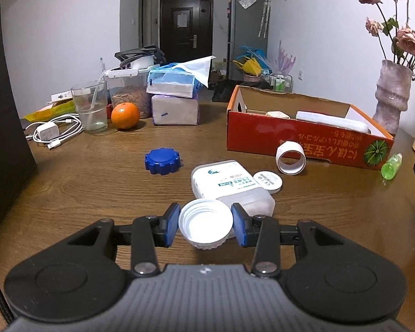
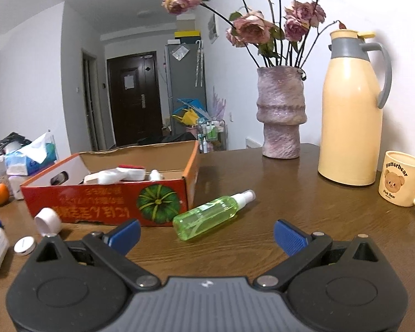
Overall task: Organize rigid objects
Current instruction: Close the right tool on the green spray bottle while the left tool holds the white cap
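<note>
Left gripper [image 1: 204,225] clamps a white screw cap [image 1: 206,227] by its ribbed rim (light, stiff, slick plastic) just above the counter [image 1: 96,182], short of the red box [image 1: 304,141]; right gripper [image 2: 207,235] gapes empty beside a green spray bottle [image 2: 207,217].

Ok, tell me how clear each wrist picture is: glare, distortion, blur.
Left wrist view: sharp, strong fisheye bending at the dark corners; the white ribbed plastic cap in the left gripper is blown out by glare, and soft sheen lies on the brown wooden table. Right wrist view: also sharp, evenly lit; the cream thermos jug leans from distortion, and the green spray bottle stays crisp.
</note>
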Tool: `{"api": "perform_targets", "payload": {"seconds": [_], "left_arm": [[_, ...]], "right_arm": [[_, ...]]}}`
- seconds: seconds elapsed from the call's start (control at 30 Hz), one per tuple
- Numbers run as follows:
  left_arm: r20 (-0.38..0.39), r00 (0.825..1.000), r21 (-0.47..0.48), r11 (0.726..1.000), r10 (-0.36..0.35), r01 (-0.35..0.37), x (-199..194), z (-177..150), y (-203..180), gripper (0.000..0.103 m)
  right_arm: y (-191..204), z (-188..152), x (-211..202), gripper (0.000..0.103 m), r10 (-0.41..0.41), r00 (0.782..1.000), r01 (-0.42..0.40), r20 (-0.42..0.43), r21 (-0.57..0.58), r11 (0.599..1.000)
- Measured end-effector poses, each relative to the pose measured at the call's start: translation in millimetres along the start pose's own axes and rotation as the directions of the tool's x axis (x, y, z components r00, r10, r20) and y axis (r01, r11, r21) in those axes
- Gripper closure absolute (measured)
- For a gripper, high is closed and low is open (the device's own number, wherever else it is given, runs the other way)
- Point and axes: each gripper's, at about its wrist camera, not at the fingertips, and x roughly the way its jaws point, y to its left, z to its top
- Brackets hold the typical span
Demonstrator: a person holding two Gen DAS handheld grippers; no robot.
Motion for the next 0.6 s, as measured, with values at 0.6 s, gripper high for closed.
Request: {"api": "perform_targets", "payload": {"seconds": [0.6], "left_arm": [[0.008, 0.999, -0.043, 0.998, 0.039, -0.039, 7.1, 8.2, -17.5, 0.062]], "right_arm": [[-10.0, 23.8, 70.5, 0.005, -0.048, 0.991, 0.050, -0.122, 0.009, 0.999]]}}
